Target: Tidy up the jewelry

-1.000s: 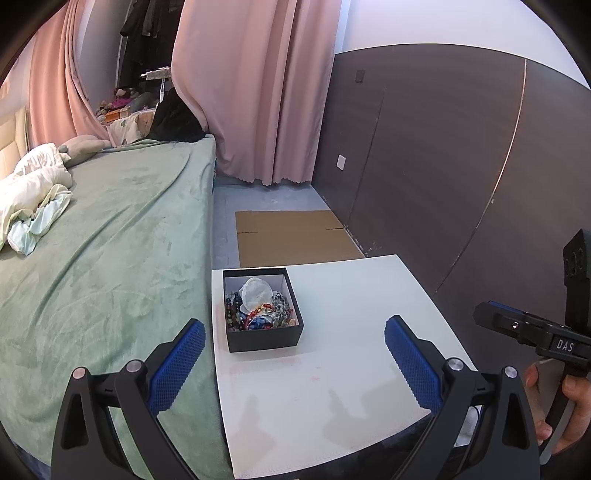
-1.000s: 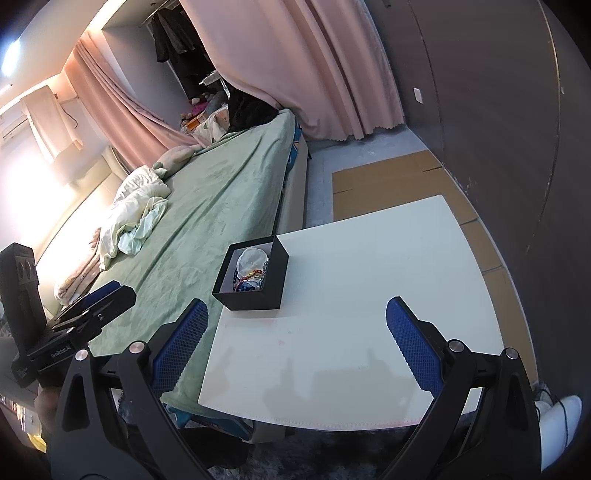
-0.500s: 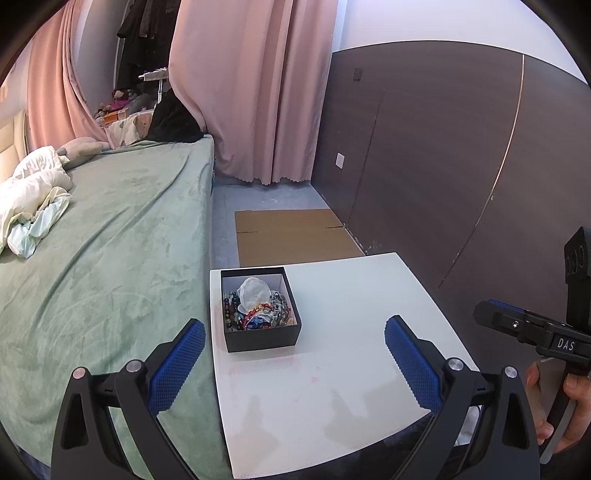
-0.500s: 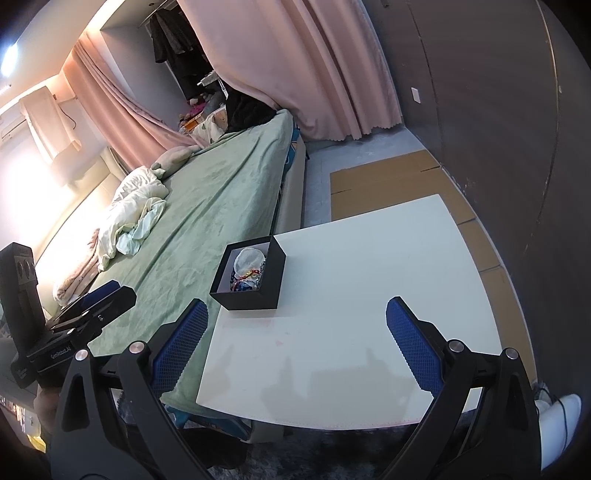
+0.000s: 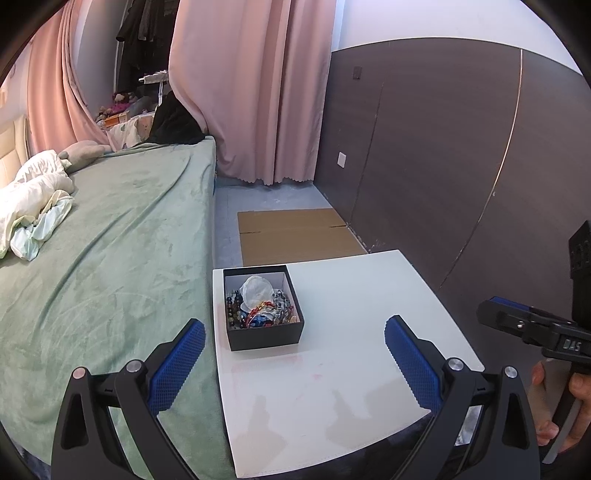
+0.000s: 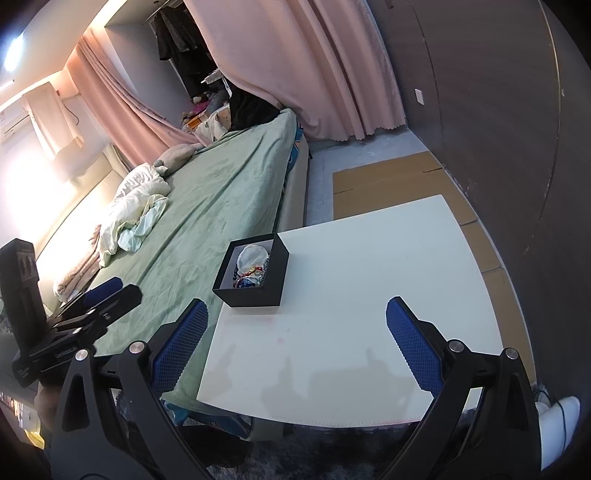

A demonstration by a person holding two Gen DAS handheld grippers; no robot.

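On the white table (image 5: 332,387), both grippers (image 5: 293,350) (image 6: 295,332) gape empty; next, reach into the jewelry box (image 5: 263,308).

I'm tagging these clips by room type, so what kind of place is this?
Most likely a bedroom in a home: a bed under a green blanket with crumpled pale bedding, long pink curtains, and dark clothes hanging behind. A small white table stands beside the bed.
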